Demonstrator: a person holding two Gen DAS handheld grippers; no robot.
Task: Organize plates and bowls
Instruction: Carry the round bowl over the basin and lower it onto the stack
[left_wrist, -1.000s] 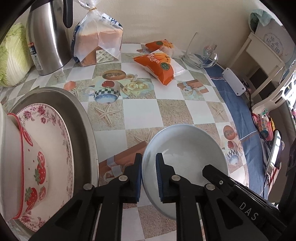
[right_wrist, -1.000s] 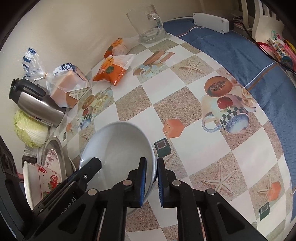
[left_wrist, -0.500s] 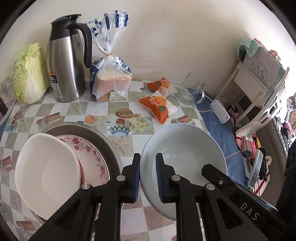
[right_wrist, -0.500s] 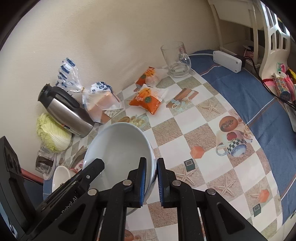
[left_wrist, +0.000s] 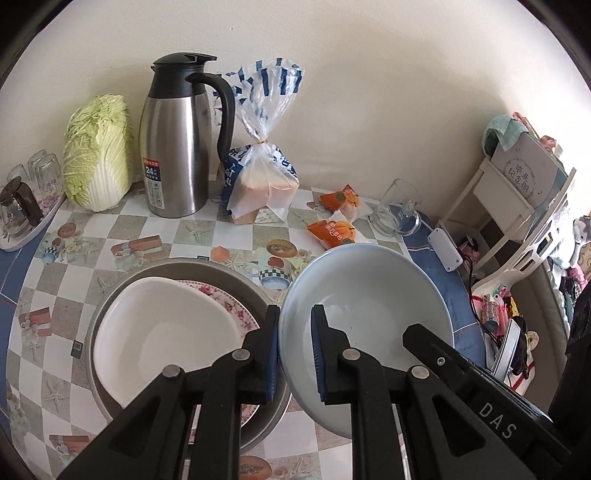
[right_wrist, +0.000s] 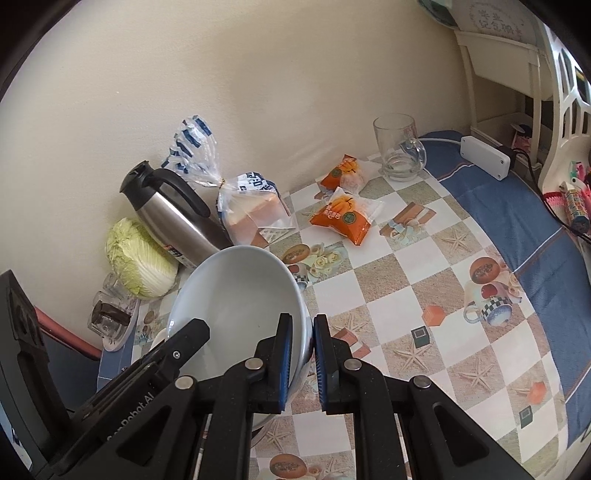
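Left wrist view: left gripper (left_wrist: 293, 347) and right gripper (right_wrist: 303, 358) each pinch opposite rim edges of the pale blue bowl (left_wrist: 369, 295), held in the air beside the metal basin (left_wrist: 221, 266) with the white bowl (left_wrist: 162, 332) on the floral plate (left_wrist: 236, 310). Step in hand looks like carrying it to that stack. Next move calls for centring it over the white bowl and lowering level with both grips matched.

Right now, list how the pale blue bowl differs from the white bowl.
The pale blue bowl is held by both grippers on its rim, clear of the table; the white bowl rests on a floral plate in a metal basin. The blue bowl is round, the white bowl more squarish. Both are empty.
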